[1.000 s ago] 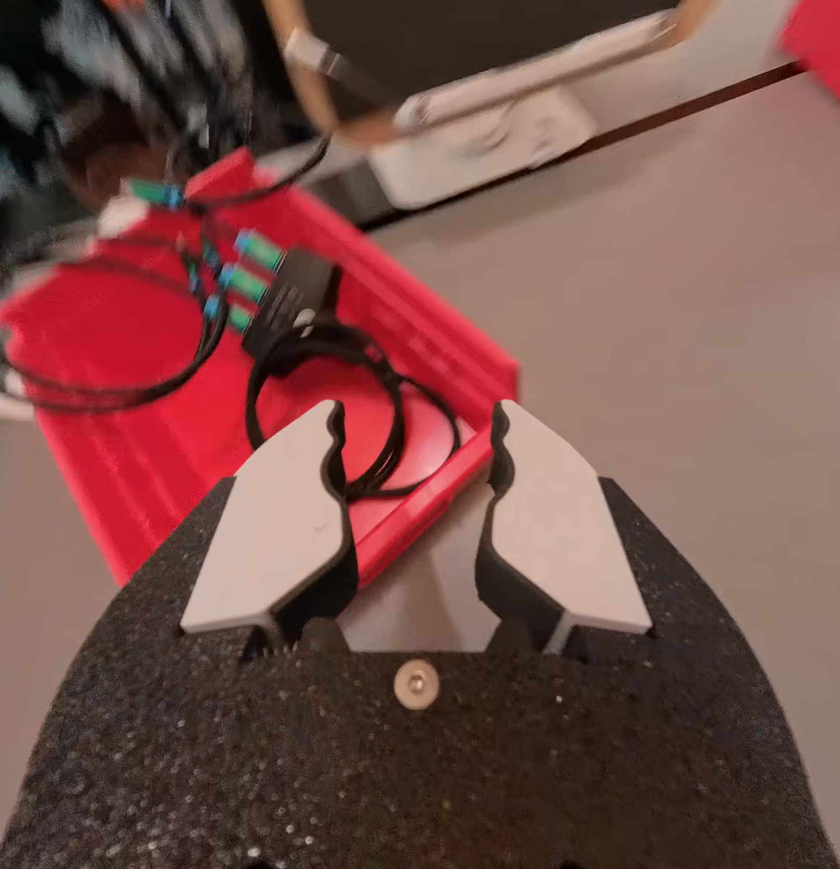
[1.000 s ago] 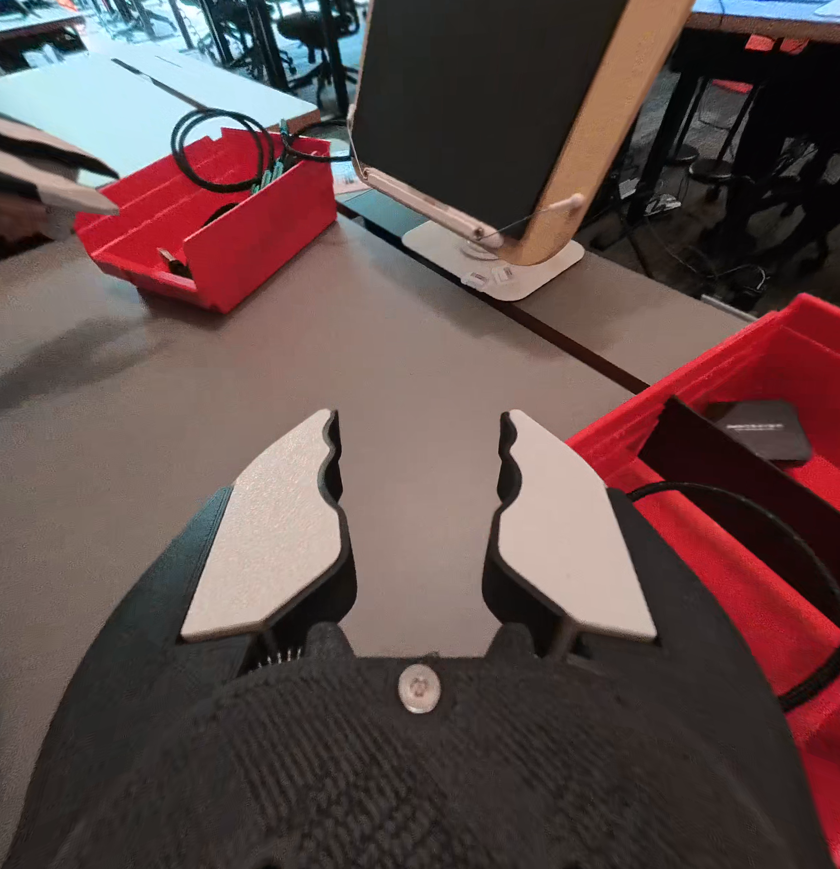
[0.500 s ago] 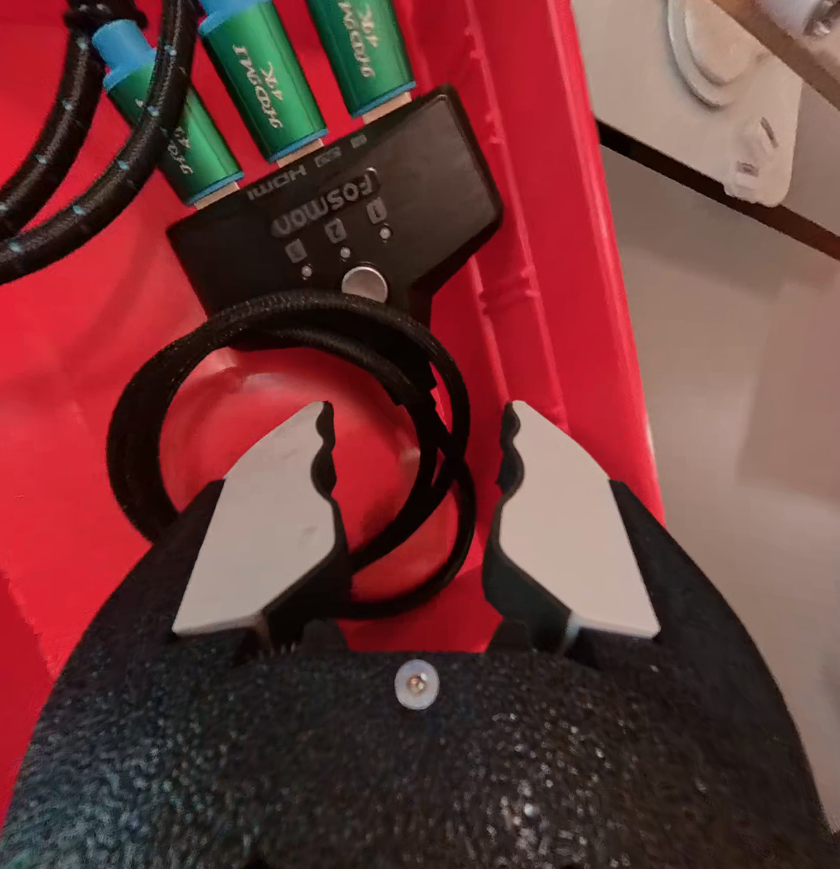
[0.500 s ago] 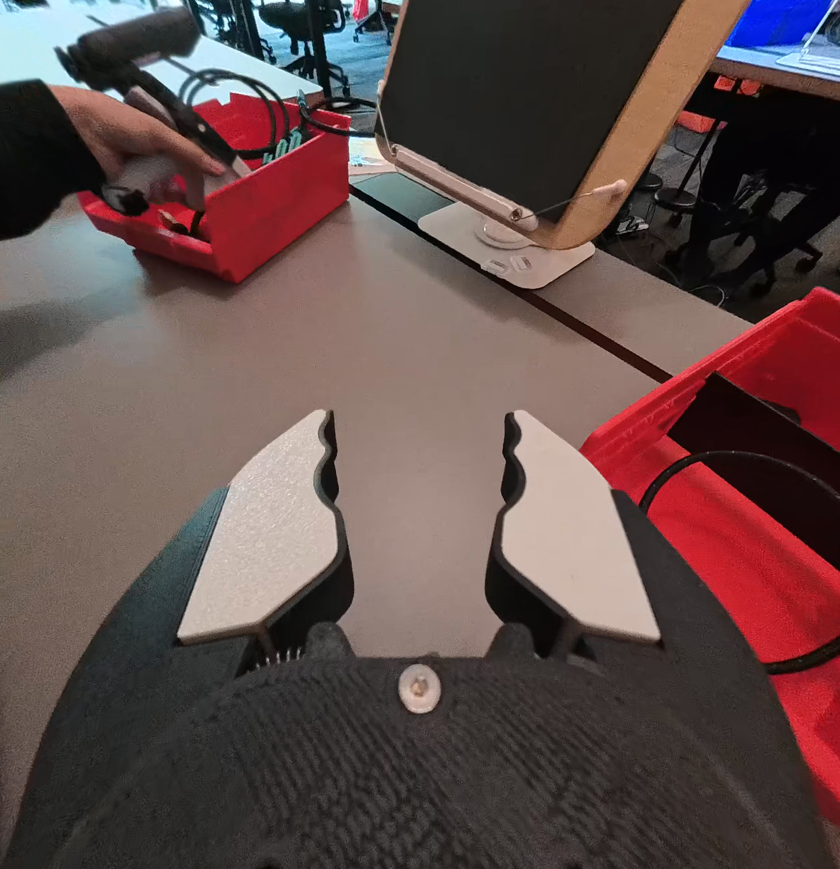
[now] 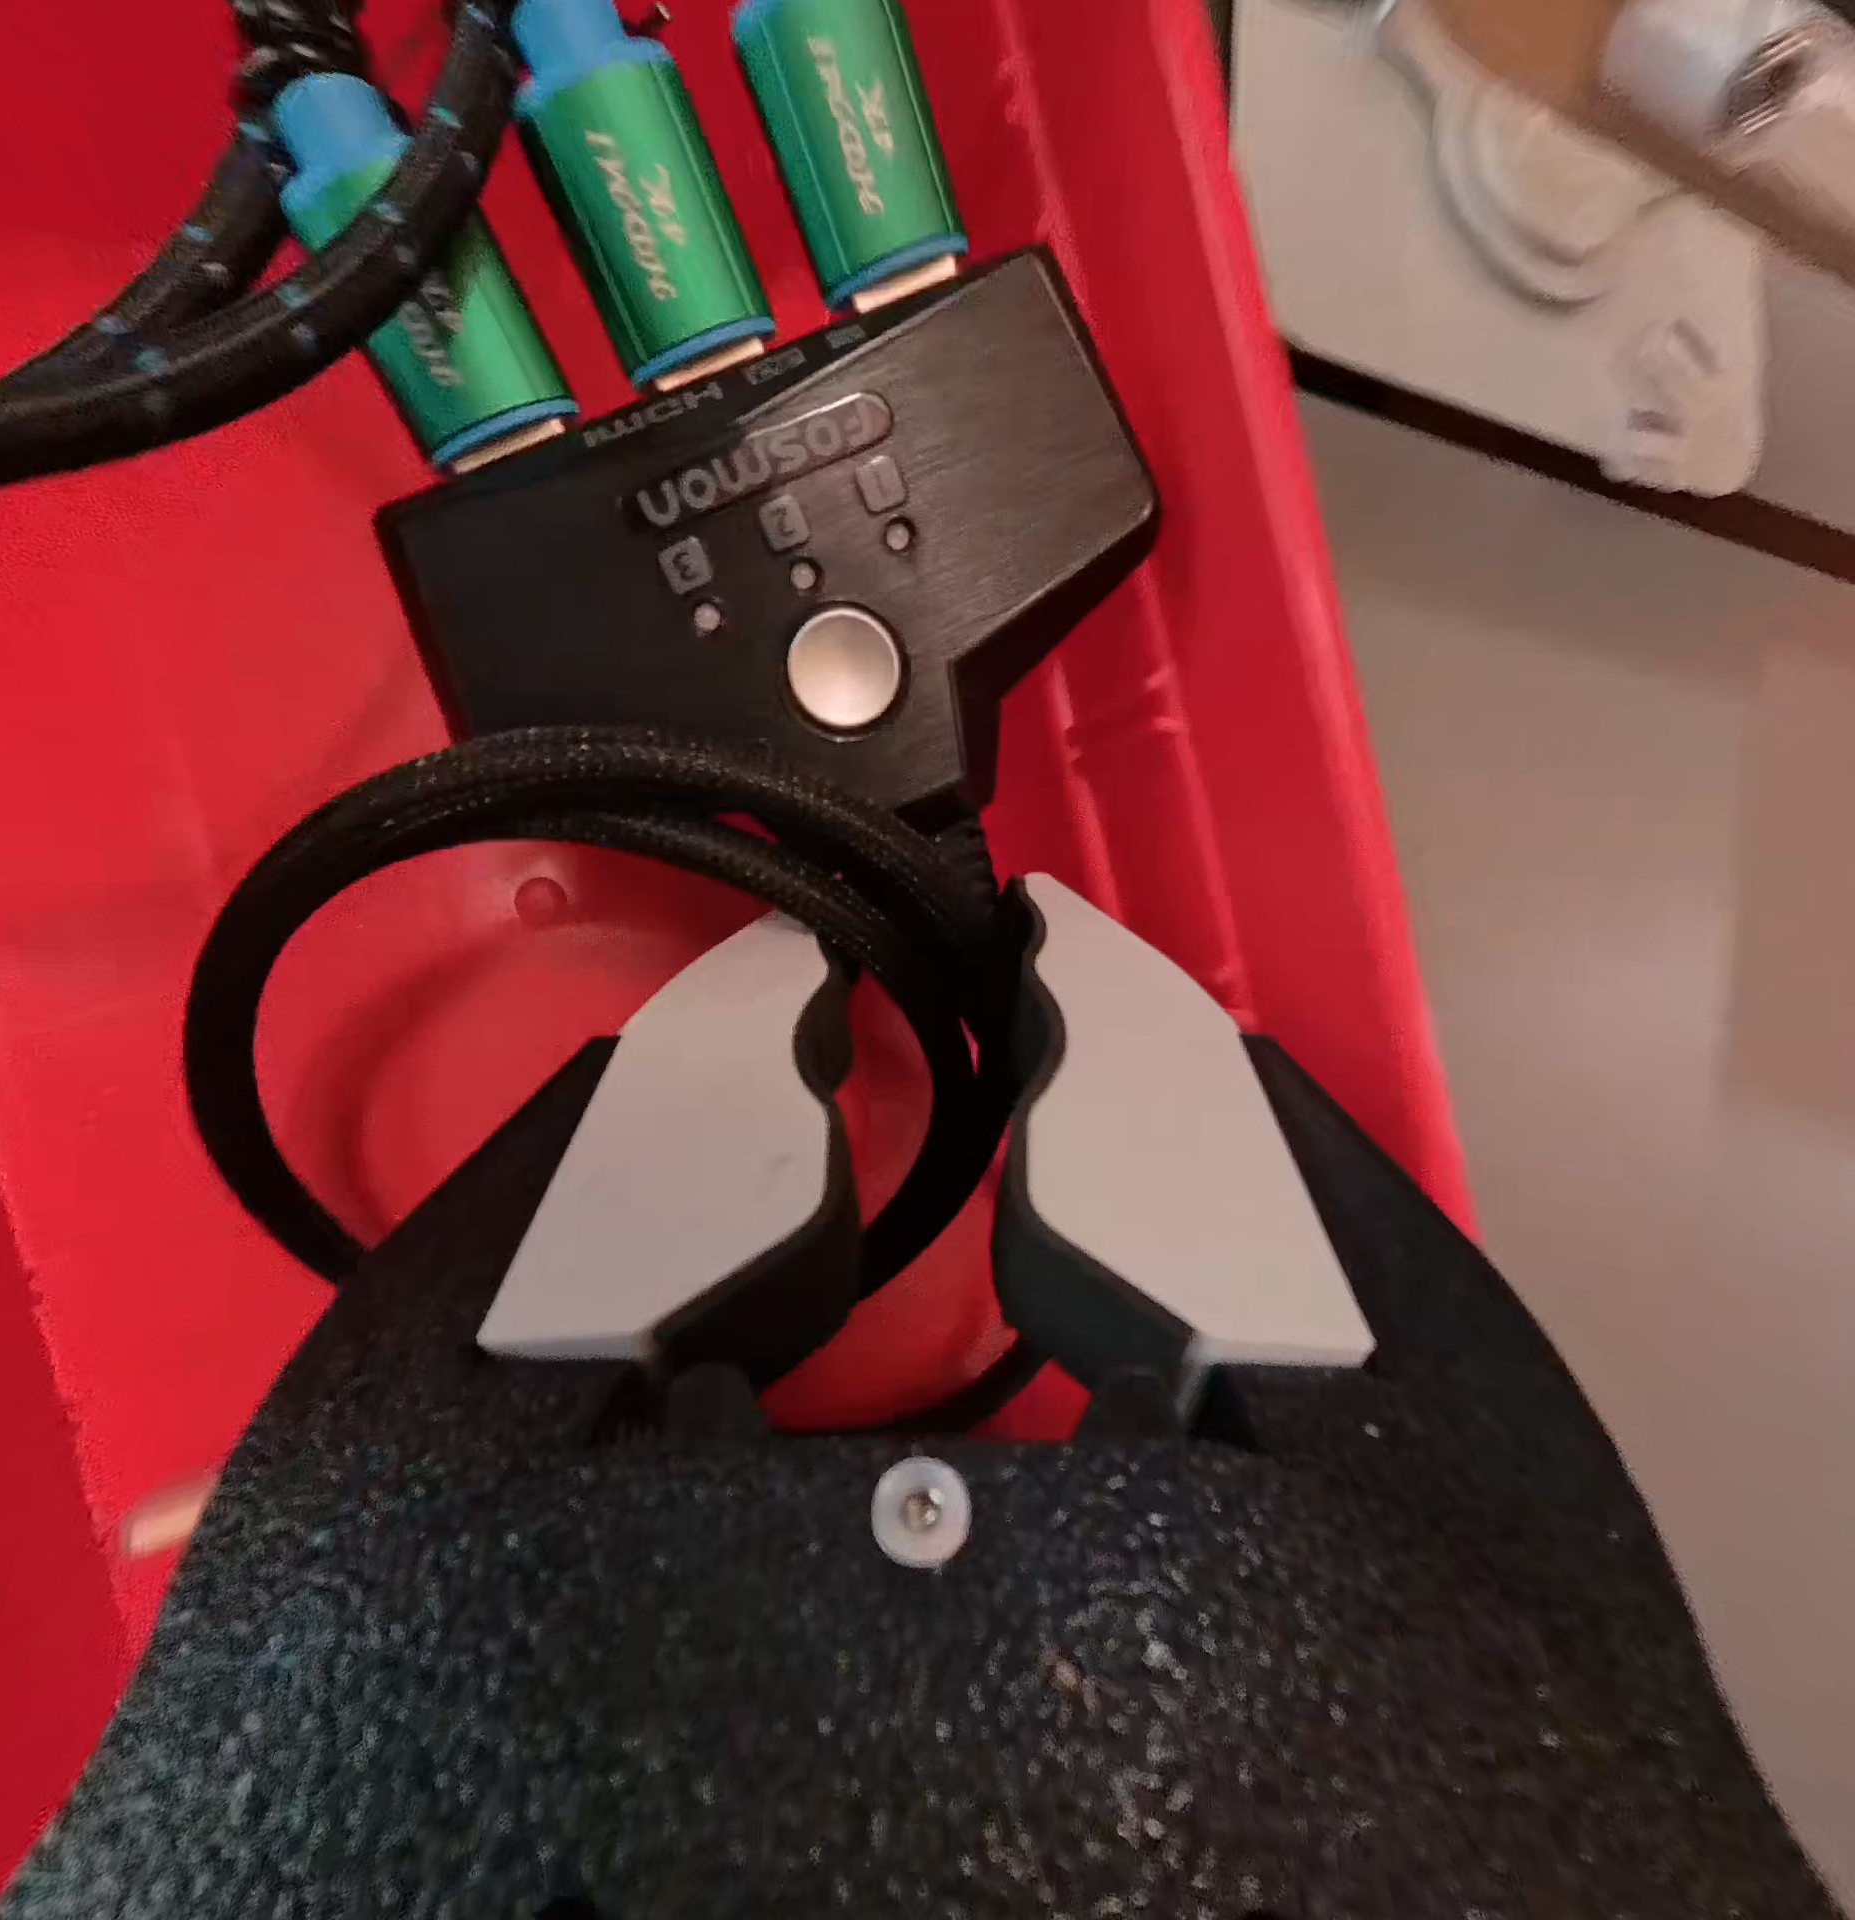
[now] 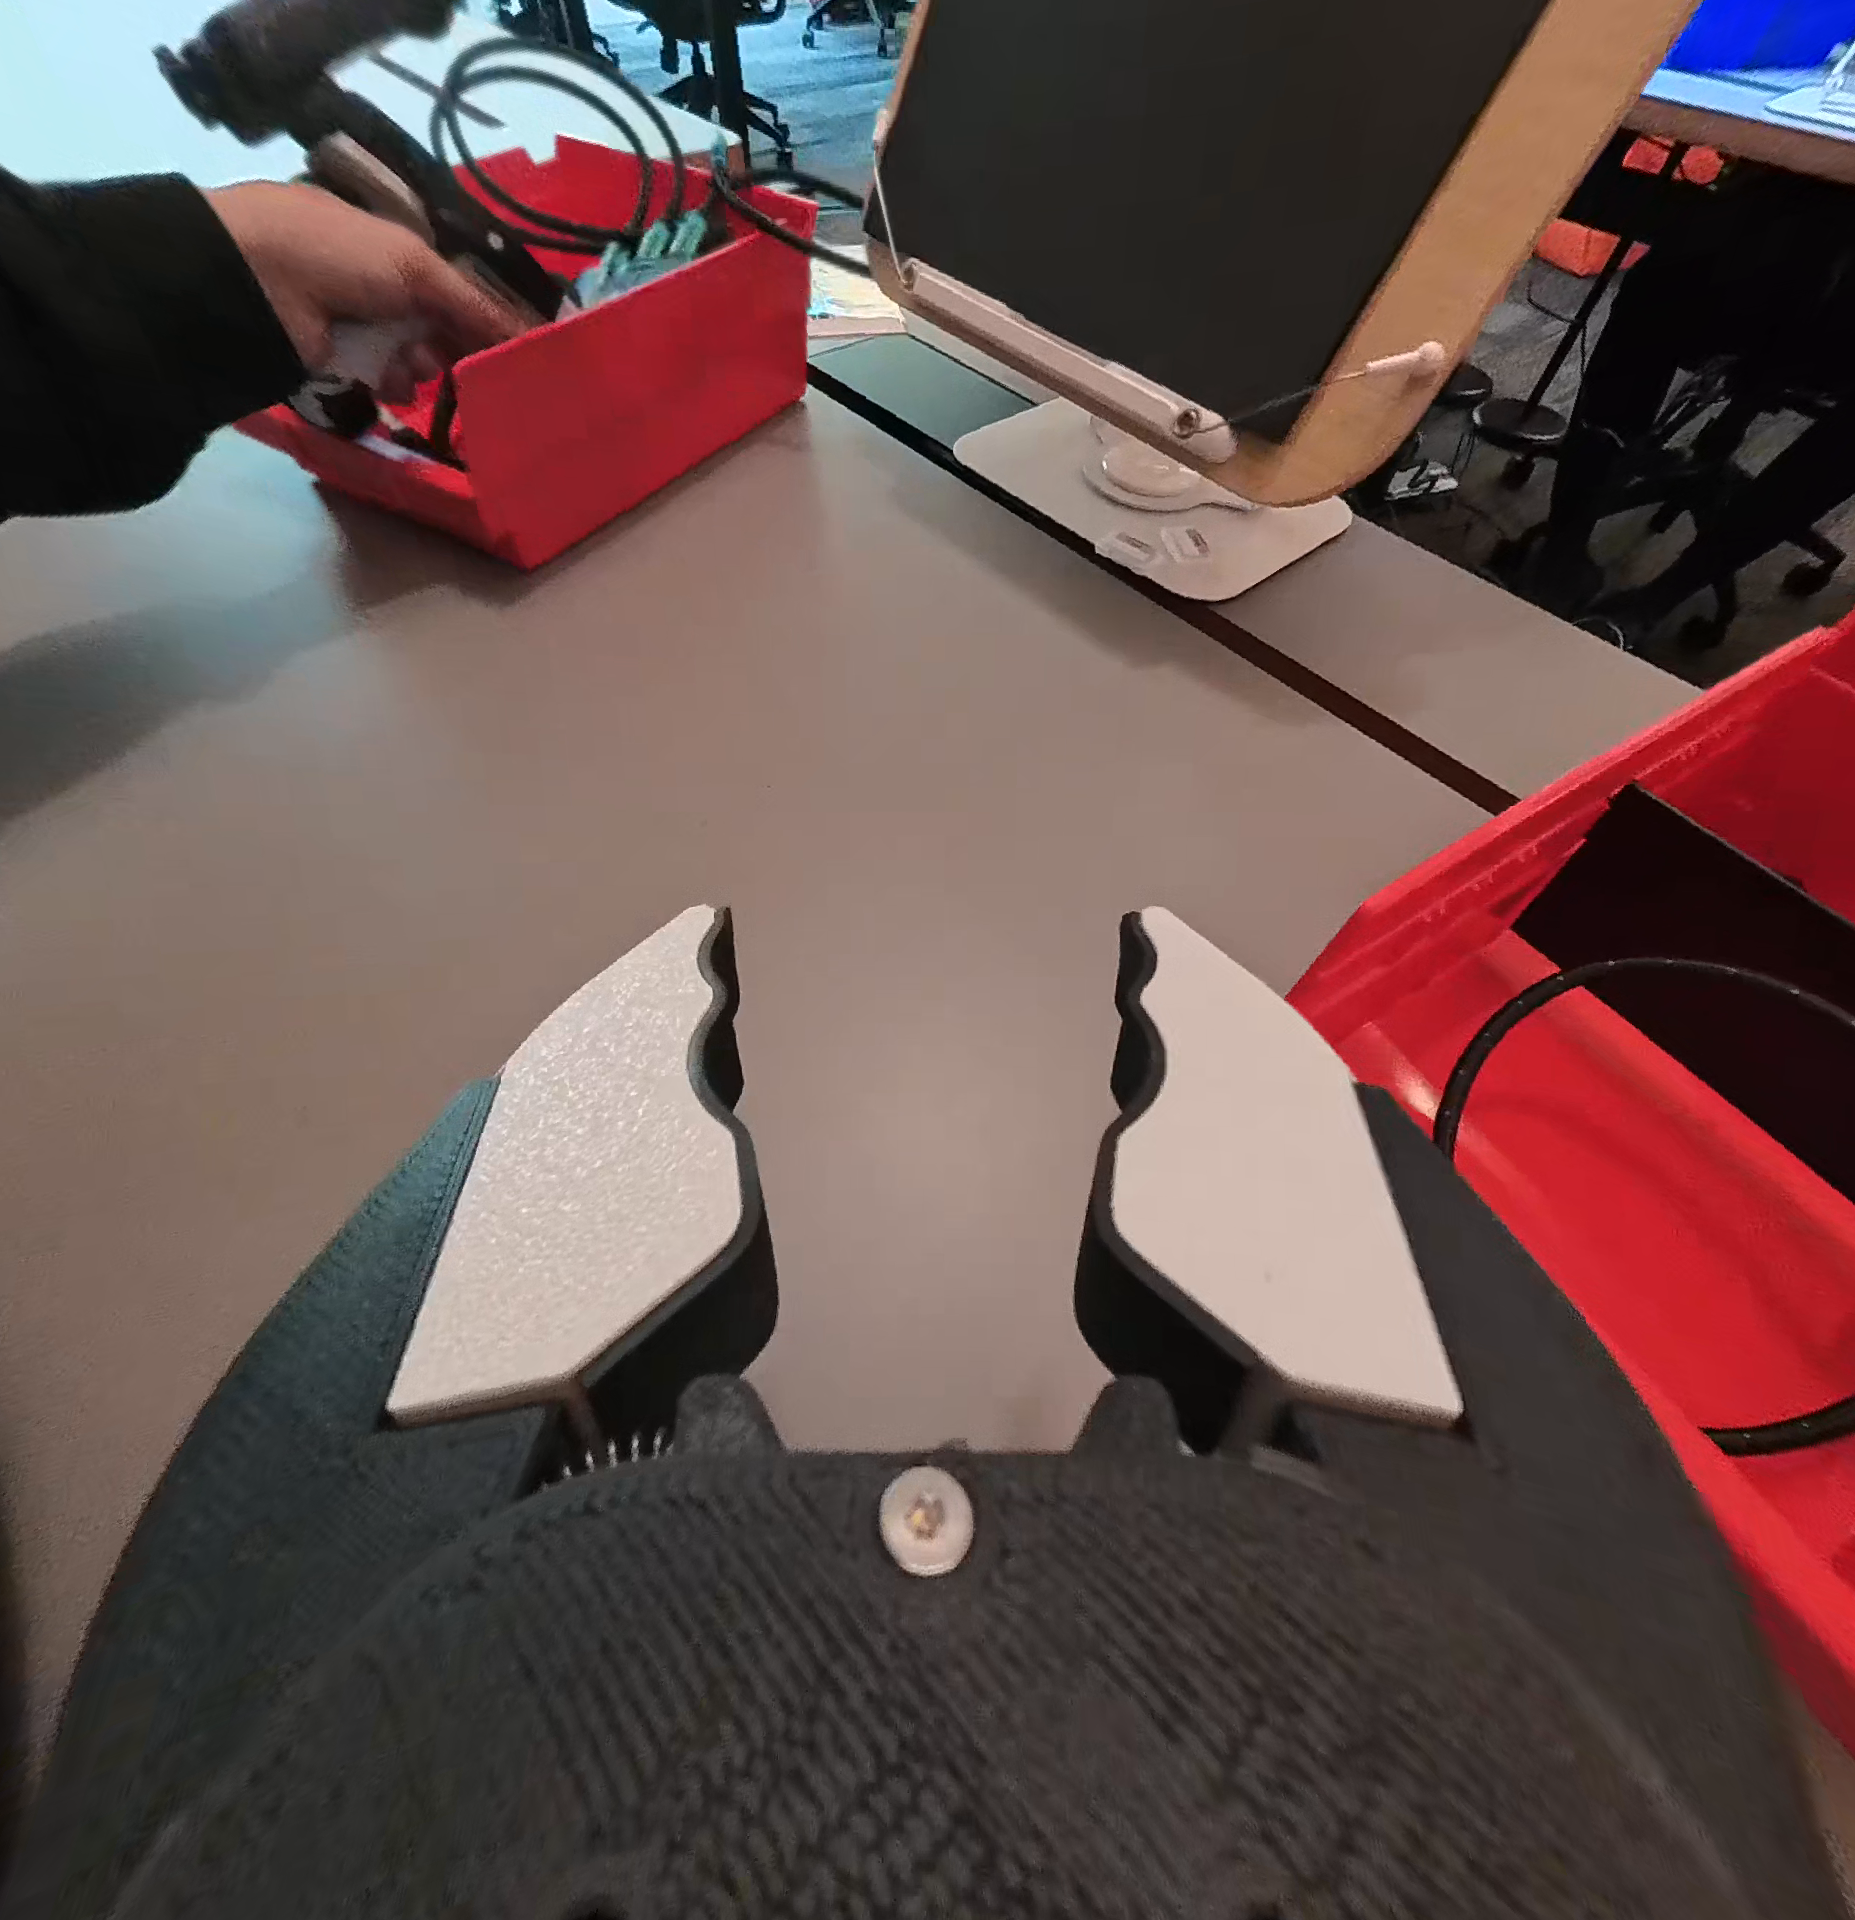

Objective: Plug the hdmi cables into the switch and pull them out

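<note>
The left gripper (image 5: 928, 935) covers the near part of the black cable loop (image 5: 466, 821) in the red bin (image 5: 1162, 312), so whether its fingers actually pinch the cable cannot be told. The green plugs' (image 5: 642, 239) cords run off the top edge. The white stand (image 5: 1588, 208) at the top right corner is blurred. In the right wrist view, the near red bin (image 6: 1629, 1091) and its cable (image 6: 1525, 1008) are cut by the right edge, and the far red bin's contents are too small to tell.

Left gripper (image 5: 928, 940) has pushed deeper into the red plastic bin (image 5: 1193, 644) — jaws narrowing around the coiled black braided cable (image 5: 611, 774); black switch box (image 5: 767, 582) looms closer.
</note>
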